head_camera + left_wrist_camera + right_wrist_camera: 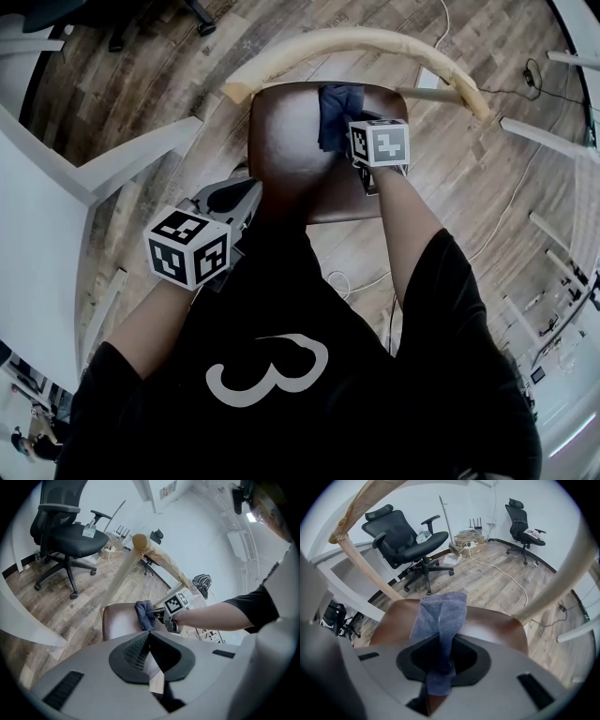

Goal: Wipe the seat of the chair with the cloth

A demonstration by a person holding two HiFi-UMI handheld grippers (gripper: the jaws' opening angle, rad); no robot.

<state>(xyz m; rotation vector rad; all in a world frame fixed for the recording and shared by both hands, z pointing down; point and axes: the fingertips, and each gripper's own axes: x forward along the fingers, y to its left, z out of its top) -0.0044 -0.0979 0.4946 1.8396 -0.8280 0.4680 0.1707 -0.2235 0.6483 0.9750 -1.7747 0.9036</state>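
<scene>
Wooden floor [487,178] surrounds the brown chair seat [291,159], where the blue cloth [440,613] lies near the seat's back edge, below the curved backrest [356,42]. The right gripper [440,660] is clamped on a fold of it, likely so it can drag the cloth across the seat. The left gripper [150,653], jaws together and empty, hangs by the seat's front left corner, seemingly kept clear.
</scene>
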